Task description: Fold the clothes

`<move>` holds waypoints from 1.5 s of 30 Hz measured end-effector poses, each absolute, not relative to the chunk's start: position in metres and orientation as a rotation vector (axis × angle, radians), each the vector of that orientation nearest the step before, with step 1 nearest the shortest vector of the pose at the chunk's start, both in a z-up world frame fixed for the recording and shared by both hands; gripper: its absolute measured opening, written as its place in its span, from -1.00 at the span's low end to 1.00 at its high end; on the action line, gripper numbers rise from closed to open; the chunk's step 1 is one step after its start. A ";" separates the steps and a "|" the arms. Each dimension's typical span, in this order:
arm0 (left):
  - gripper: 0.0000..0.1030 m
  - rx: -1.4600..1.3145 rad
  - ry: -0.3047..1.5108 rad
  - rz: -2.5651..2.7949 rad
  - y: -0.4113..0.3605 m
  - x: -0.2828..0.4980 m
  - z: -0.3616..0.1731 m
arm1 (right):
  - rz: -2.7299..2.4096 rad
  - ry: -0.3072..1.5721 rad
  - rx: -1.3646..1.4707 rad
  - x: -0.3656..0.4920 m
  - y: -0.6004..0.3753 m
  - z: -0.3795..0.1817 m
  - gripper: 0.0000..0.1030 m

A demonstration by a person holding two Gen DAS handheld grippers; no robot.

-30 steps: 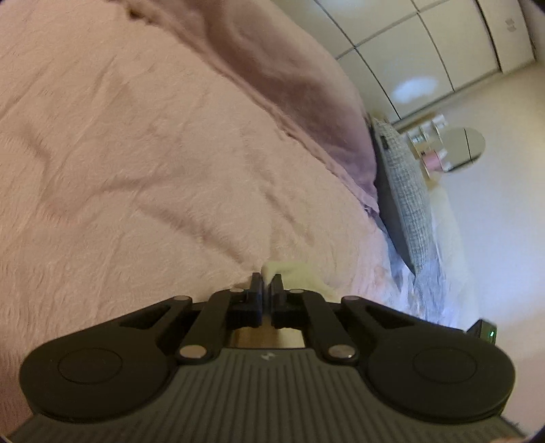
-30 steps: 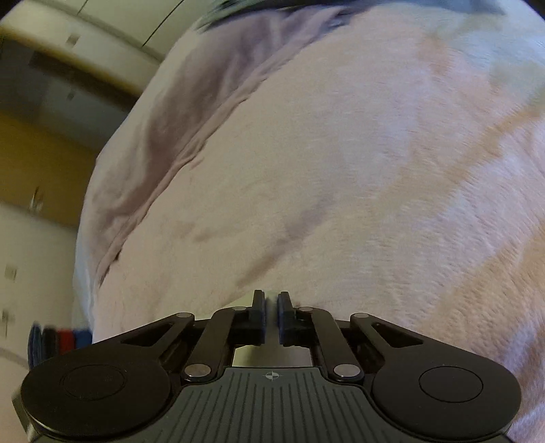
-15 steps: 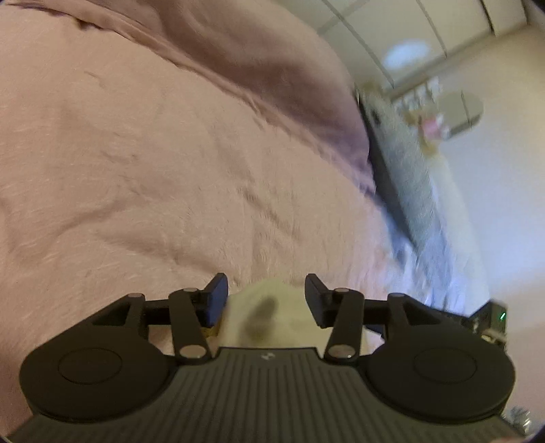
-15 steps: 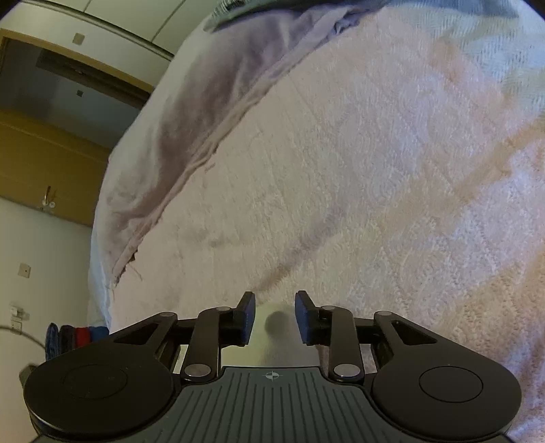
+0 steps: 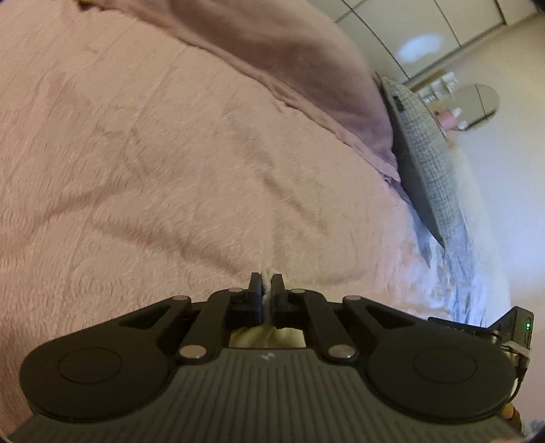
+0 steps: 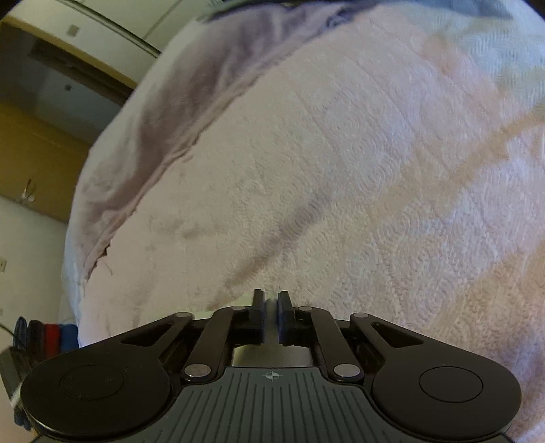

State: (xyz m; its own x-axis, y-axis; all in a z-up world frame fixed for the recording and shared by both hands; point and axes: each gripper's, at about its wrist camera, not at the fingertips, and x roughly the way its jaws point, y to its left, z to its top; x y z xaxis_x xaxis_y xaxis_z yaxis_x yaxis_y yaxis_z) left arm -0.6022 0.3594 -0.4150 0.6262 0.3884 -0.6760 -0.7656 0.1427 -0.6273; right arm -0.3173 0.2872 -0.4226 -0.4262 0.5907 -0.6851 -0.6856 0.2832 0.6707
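Observation:
A cream-white garment (image 5: 267,335) shows only as a small fold between and under my left gripper's fingers, low over the pink bedspread (image 5: 170,163). My left gripper (image 5: 267,283) is shut on that fold. In the right wrist view, my right gripper (image 6: 271,300) is shut on a thin pale edge of the same kind of cloth (image 6: 271,354), which shows under the jaws. Most of the garment is hidden below both grippers.
A mauve blanket (image 5: 299,68) lies bunched along the far side of the bed and shows in the right wrist view (image 6: 177,102) too. A grey knitted cushion (image 5: 425,160) stands at the bed's right end. Wardrobe doors (image 5: 425,30) and a wooden door (image 6: 30,163) are beyond.
Both grippers were shut a second ago, opened half a second ago over the pale cloth, and have now shut on it again.

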 end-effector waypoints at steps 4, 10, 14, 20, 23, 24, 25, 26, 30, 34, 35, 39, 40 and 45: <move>-0.62 -1.175 0.335 0.956 0.337 -0.624 -0.400 | 1.447 1.319 -0.161 -0.307 0.271 -0.399 -0.27; -0.23 -1.336 0.331 0.932 0.252 -0.657 -0.386 | 1.498 1.315 -0.256 -0.302 0.204 -0.378 -0.22; -0.19 -1.442 0.327 0.913 0.196 -0.679 -0.376 | 1.527 1.395 -0.316 -0.308 0.158 -0.374 -0.21; -0.55 -1.404 0.379 0.878 0.145 -0.665 -0.386 | 1.499 1.480 -0.341 -0.327 0.129 -0.395 -0.51; -0.80 -1.376 0.430 0.912 0.139 -0.657 -0.405 | 1.454 1.456 -0.389 -0.330 0.130 -0.402 -0.66; -0.80 -1.379 0.425 0.922 0.134 -0.657 -0.411 | 1.445 1.441 -0.409 -0.330 0.130 -0.402 -0.66; -0.80 -1.392 0.423 0.932 0.131 -0.658 -0.416 | 1.446 1.429 -0.433 -0.331 0.129 -0.404 -0.66; -0.80 -1.408 0.420 0.940 0.128 -0.658 -0.419 | 1.443 1.422 -0.456 -0.332 0.128 -0.406 -0.66; -0.78 -1.368 0.434 0.952 0.130 -0.654 -0.399 | 1.429 1.397 -0.497 -0.334 0.128 -0.399 -0.66; -0.34 -1.346 0.415 0.961 0.132 -0.660 -0.376 | 1.499 1.322 -0.468 -0.337 0.122 -0.370 -0.20; -0.29 -1.362 0.397 0.963 0.133 -0.662 -0.376 | 1.514 1.319 -0.464 -0.338 0.119 -0.366 -0.06; -0.59 -1.425 0.371 0.933 0.132 -0.661 -0.391 | 1.553 1.313 -0.520 -0.344 0.109 -0.373 -0.07; -0.87 -1.432 0.369 0.927 0.130 -0.660 -0.394 | 1.562 1.329 -0.500 -0.344 0.106 -0.378 -0.08; -0.87 -1.416 0.437 0.964 0.123 -0.658 -0.407 | 1.535 1.349 -0.581 -0.344 0.106 -0.401 -0.87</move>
